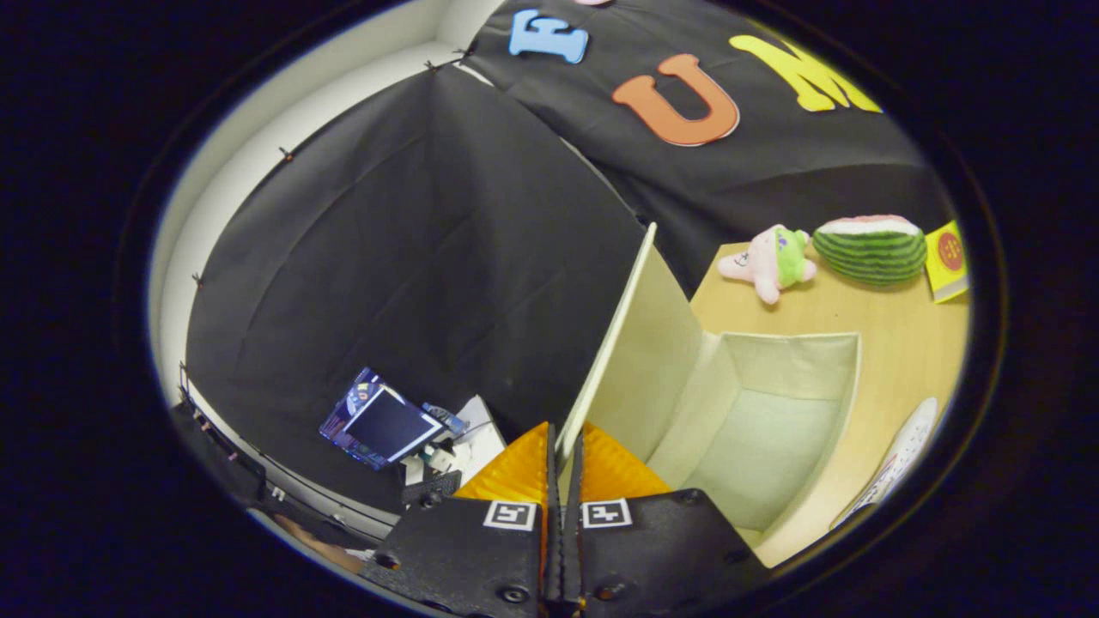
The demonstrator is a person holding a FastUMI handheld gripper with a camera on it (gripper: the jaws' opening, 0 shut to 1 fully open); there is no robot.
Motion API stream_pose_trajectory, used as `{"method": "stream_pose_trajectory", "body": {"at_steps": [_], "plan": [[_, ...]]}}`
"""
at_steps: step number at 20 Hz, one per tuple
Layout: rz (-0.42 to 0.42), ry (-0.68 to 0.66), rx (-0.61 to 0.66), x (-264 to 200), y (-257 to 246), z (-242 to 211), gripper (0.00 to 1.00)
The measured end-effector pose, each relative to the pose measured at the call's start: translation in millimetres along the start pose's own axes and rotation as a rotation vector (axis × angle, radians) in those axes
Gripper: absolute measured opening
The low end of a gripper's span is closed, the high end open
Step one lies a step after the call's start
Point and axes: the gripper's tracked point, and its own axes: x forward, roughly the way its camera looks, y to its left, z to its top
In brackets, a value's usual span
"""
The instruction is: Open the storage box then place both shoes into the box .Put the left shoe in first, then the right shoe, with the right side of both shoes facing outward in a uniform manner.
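We hold our hand-held two-finger gripper [564,446] tipped over to one side, so that the scene ahead of it sits at a slant. Our two fingers [515,468] stand nearly together, with just a thin slit left between them. Caught in that slit is the edge of the raised cream flat lid [631,343], which rises from between the tips and runs away ahead of them. Both fingers appear to press on the lid's edge from either side. Each finger carries a small square black-and-white marker [510,515] near its base.
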Motion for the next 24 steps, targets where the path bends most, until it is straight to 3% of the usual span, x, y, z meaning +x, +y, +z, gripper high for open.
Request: {"method": "stream_pose_trajectory", "body": {"at_steps": [5,7,11,15,17,18,21,24], "plan": [[0.006,0.071,-0.087,53,32,-11,0.17],[0.002,0.079,-0.116,62,35,-17,0.46],[-0.047,0.054,-0.151,61,27,-15,0.73],[-0.162,-0.048,-0.244,38,-1,1,0.76],[-0.252,-0.108,-0.314,13,-23,10,0.91],[-0.298,-0.137,-0.340,1,-35,16,0.93],[-0.408,-0.194,-0.352,-43,-66,19,1.00],[-0.516,-0.217,-0.334,-93,-103,16,1.00]]}}
